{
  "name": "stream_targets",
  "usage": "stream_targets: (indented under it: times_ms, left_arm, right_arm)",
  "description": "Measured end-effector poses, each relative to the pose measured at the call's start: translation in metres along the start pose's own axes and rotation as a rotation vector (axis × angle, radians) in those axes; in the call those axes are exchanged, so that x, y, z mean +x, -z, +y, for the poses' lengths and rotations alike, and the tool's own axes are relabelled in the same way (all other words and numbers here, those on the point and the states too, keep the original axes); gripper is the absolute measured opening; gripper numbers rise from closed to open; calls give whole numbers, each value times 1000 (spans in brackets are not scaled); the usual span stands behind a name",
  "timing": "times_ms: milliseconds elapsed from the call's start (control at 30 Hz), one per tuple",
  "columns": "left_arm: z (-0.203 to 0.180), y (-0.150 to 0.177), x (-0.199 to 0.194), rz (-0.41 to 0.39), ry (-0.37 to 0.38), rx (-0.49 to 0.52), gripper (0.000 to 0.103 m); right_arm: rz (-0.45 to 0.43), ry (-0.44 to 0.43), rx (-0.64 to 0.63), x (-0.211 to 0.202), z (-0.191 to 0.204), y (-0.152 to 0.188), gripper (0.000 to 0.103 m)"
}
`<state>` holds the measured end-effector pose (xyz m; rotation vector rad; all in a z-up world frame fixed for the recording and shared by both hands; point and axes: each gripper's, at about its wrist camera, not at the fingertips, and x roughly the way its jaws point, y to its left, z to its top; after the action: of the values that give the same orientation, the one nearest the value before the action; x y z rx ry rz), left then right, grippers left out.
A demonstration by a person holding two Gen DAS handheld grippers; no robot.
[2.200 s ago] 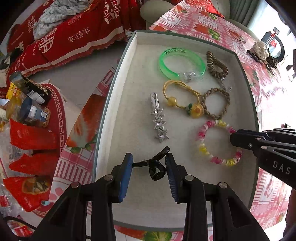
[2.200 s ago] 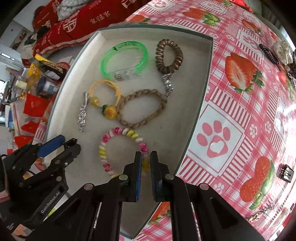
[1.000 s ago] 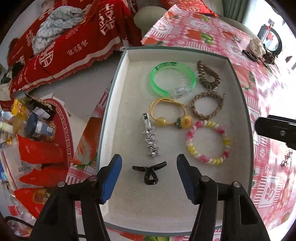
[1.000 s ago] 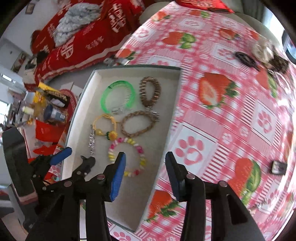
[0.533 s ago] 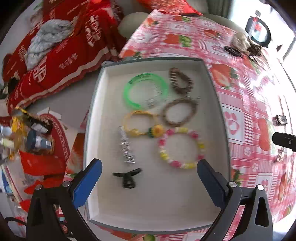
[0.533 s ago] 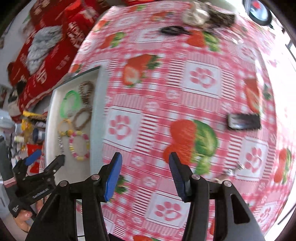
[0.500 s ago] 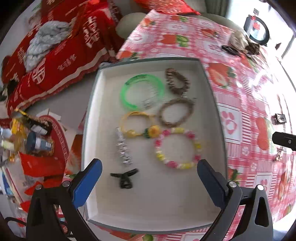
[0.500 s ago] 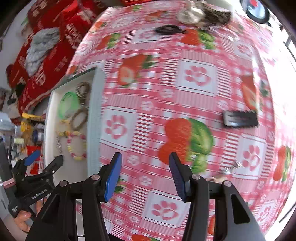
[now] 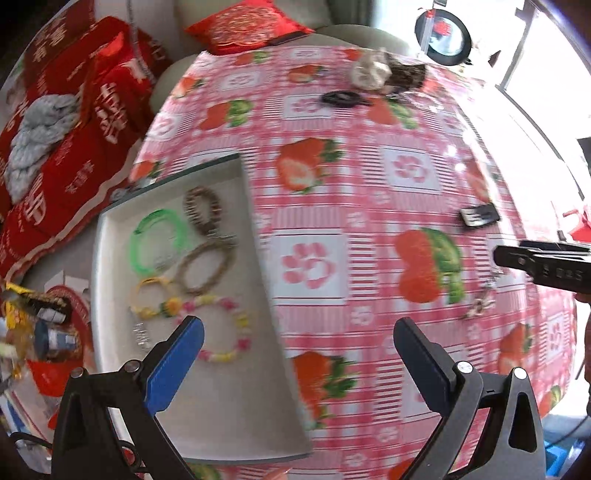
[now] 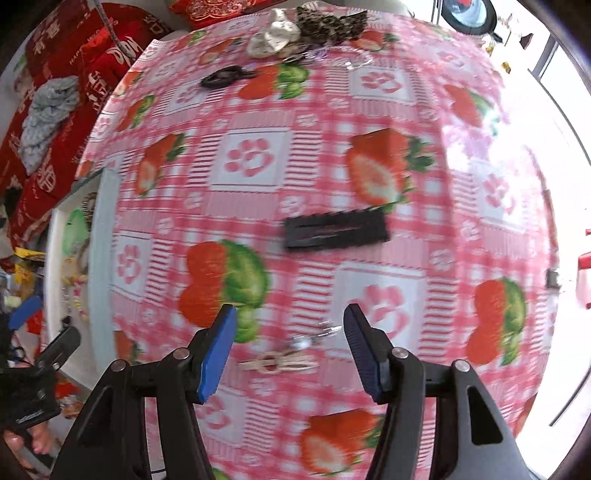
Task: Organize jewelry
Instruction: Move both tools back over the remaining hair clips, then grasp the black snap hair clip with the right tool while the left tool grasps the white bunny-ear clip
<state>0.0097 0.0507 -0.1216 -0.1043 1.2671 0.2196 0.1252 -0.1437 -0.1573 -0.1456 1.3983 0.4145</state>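
A shallow white tray (image 9: 236,417) lies at the table's left edge with several bracelets in it: a green bangle (image 9: 157,240), a brown braided loop (image 9: 207,267), a beaded one (image 9: 225,330). My left gripper (image 9: 299,341) hangs wide open above the tray's right rim, holding nothing. My right gripper (image 10: 290,325) hovers over the strawberry cloth, jaws opening, nothing between the pads. Below it lies a small pale clip with a chain (image 10: 284,360). A black rectangular hair clip (image 10: 336,229) lies farther ahead; it also shows as the black clip (image 9: 479,216).
At the table's far end lie a black scrunchie (image 9: 343,98), a pale fabric piece (image 9: 369,74) and a dark patterned bundle (image 10: 332,22). Red cushions (image 9: 74,122) and bags sit left of the table. The right gripper (image 9: 543,264) shows at the right edge.
Both grippers have moved right, away from the tray and out over the cloth. The left jaws have spread wide after leaving the black clip in the tray; the right jaws have widened.
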Motion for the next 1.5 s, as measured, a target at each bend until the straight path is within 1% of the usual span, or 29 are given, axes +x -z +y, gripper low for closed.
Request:
stream_targets:
  times_ms: [100, 200, 500, 633, 733, 833, 933, 1033, 1200, 1267, 1300, 1400, 1500]
  left_arm:
    - [-19, -2, 2, 16, 25, 10, 103]
    - [-39, -3, 3, 30, 35, 27, 103]
    - [-78, -4, 20, 96, 59, 17, 103]
    - [-95, 0, 29, 99, 61, 60, 103]
    - [-105, 2, 30, 83, 61, 79, 103]
    - [-112, 2, 33, 90, 92, 82, 103]
    - [-118, 2, 34, 88, 102, 83, 103]
    - [-126, 1, 36, 88, 146, 108, 103]
    - [-145, -1, 43, 79, 194, 177, 103]
    - [-153, -1, 49, 90, 202, 193, 95]
    - [-155, -1, 52, 102, 208, 196, 93]
    - [-161, -1, 60, 111, 203, 192, 93]
    - [-167, -3, 61, 99, 201, 200, 93]
  right_arm:
    - [-5, 19, -41, 2, -14, -3, 64]
    - [-5, 16, -87, 4, -22, -5, 64]
    - [-10, 3, -304, 13, -34, -15, 64]
    - [-9, -23, -398, 18, -36, -23, 64]
    - [1, -47, -465, 23, -35, -29, 64]
    - [10, -63, -537, 30, -34, -33, 64]
    - [24, -77, -598, 36, -31, -37, 64]
    - [11, -72, -664, 38, -26, -39, 64]
    - [4, -89, -707, 42, -22, -46, 64]
    - [-1, -93, -723, 43, -20, -48, 64]
    - [-3, -91, -739, 43, -18, -48, 64]
    - [0, -80, -770, 46, -13, -46, 65]
    - [1, -74, -745, 46, -14, -47, 65]
